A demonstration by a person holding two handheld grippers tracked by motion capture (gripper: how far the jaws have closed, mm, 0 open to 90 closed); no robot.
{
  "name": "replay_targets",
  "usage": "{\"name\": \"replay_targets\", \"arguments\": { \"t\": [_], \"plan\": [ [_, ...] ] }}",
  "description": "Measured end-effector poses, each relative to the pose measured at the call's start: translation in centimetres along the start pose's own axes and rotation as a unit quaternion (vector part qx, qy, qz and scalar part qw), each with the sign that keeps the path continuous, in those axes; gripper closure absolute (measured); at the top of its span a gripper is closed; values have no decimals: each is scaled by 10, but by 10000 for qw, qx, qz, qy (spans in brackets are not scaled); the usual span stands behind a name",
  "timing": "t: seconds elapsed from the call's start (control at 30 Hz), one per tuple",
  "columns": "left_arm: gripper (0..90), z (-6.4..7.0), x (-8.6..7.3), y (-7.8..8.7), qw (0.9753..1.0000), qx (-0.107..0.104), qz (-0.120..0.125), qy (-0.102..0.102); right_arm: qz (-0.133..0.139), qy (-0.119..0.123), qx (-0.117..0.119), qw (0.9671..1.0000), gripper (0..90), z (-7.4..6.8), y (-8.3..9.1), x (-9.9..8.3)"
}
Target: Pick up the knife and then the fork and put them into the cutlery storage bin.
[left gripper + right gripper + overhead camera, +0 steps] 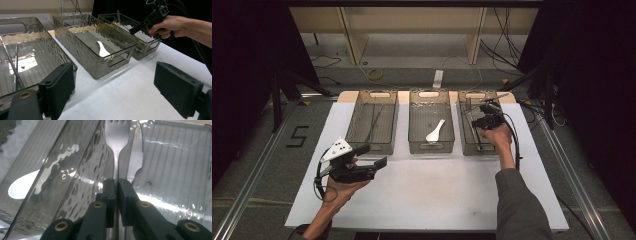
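Three clear, ripple-walled bins stand in a row along the far edge of the white desk [422,190], seen from above the person's side. The right hand-held gripper [486,111] reaches down into the right bin [465,135]; in the right gripper view its two black jaws are drawn together on the handle of a metal fork [117,137], pinching it just below the neck, so that the tines point away from the camera toward the far end of the bin. A knife [137,157] with a serrated edge lies just beside the fork, to its right in that view, its blade resting on the ribbed floor of the same bin. The fork therefore sits inside the right bin, close to the wall shared with the middle bin [431,145]. A white spoon [435,131] lies on the floor of the middle bin, its bowl toward the person. The left bin [357,130] holds thin dark chopsticks [373,125] lying lengthwise. The left hand-held gripper [374,156] is held above the bare desk in front of the left bin, well apart from the cutlery; in the left gripper view its jaws stand wide apart with nothing between them. The person's right hand [496,136] grips the body of the right tool at the near end of the right bin.
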State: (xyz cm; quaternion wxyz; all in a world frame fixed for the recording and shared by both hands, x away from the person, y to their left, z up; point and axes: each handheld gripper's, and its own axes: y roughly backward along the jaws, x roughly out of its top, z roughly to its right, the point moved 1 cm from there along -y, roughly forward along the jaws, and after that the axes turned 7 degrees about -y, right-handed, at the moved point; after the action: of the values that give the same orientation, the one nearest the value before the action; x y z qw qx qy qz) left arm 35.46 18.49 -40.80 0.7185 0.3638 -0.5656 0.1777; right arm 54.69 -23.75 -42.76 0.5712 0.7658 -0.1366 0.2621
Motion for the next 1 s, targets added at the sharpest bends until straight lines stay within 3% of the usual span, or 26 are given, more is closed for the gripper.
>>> {"name": "replay_targets", "arguments": {
  "t": [0.27,0.67,1.0],
  "plan": [
    [163,0,0,0,10000,2,7,4,-81,-10,42,10000,827,1,-2,-2],
    [162,0,0,0,10000,-4,-3,0,181,-60,296,9994,666,0,12,0],
    [162,0,0,0,10000,-10,-8,1,525,193,651,9963,379,-13,36,-13]
  ]
}}
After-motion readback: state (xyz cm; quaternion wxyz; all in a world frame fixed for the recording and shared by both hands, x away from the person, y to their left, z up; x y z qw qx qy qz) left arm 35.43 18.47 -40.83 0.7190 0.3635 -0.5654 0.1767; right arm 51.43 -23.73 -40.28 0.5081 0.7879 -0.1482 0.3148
